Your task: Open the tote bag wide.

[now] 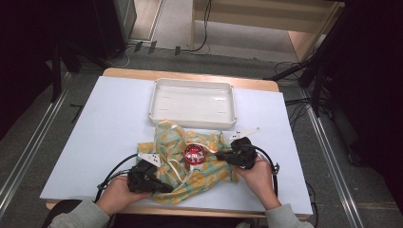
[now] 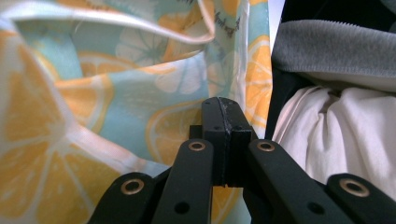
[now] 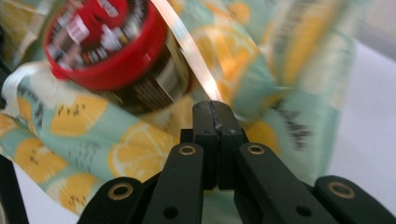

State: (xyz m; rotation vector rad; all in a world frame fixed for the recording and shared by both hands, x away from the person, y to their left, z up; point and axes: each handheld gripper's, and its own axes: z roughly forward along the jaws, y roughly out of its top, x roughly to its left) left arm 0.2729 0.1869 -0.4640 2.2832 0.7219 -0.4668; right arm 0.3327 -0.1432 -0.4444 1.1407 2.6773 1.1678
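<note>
While both jaws sit closed at the lemon-print cloth bag's edges, the red-lidded can lies between them, nearer the right gripper than the left gripper.

Right gripper jaws pressed together at the lemon-print cloth; red-lidded can lies on cloth beyond; white table alongside.

A can sits on the cloth, seemingly mid-table, in front of the tray.
</note>
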